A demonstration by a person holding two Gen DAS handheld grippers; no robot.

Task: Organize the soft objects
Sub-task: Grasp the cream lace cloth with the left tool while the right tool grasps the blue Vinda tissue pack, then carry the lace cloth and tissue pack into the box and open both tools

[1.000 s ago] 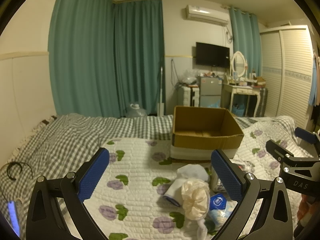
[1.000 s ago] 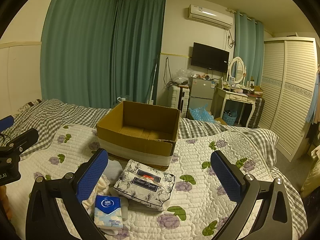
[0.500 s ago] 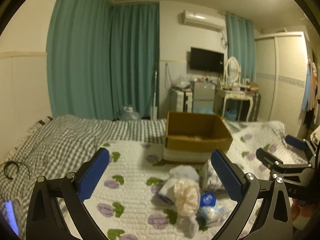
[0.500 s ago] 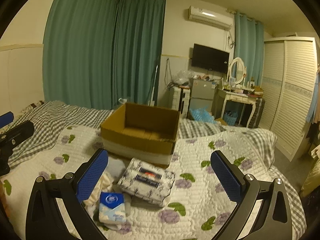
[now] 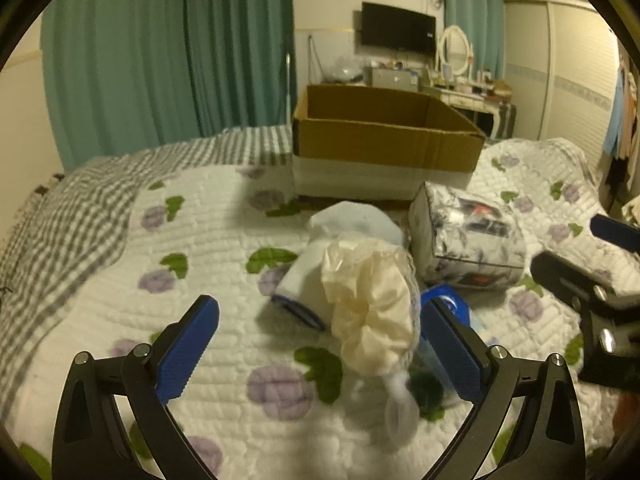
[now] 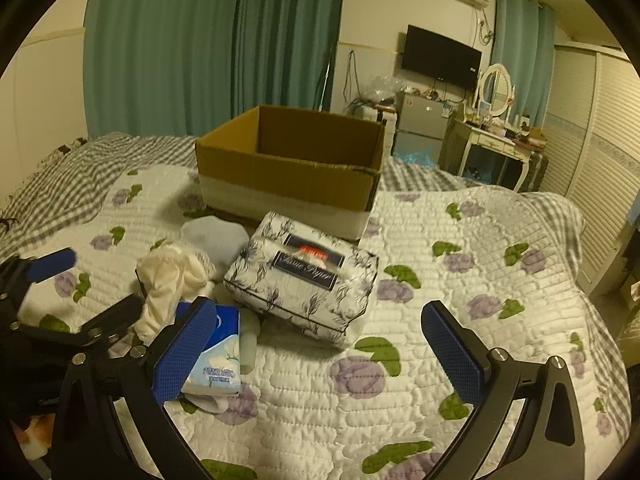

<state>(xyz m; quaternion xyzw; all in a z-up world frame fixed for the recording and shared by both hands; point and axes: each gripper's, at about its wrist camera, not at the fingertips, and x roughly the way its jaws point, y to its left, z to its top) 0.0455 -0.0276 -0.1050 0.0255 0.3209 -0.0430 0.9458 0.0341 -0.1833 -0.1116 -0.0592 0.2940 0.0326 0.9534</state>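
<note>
A cream mesh bath pouf (image 5: 372, 312) (image 6: 168, 280) lies on the quilt in a small pile with a white sock roll (image 5: 304, 280), a pale blue cloth (image 5: 356, 220) (image 6: 216, 236), a blue tissue pack (image 6: 218, 356) (image 5: 452, 304) and a floral tissue package (image 5: 472, 240) (image 6: 308, 284). An open cardboard box (image 5: 380, 140) (image 6: 288, 168) stands behind them. My left gripper (image 5: 320, 344) is open and low, its fingers either side of the pouf without touching it. My right gripper (image 6: 320, 348) is open in front of the floral package, holding nothing.
The bed carries a white floral quilt (image 6: 460, 320) over a grey checked blanket (image 5: 60, 216). Teal curtains (image 5: 168, 48) hang behind it. A dressing table (image 6: 492, 148), a small fridge (image 6: 420, 120) and a louvred wardrobe (image 6: 600, 152) line the far right side.
My left gripper has dropped and moved forward, so the pouf now sits between its open fingers. My right gripper has tilted down and edged closer to the floral package.
</note>
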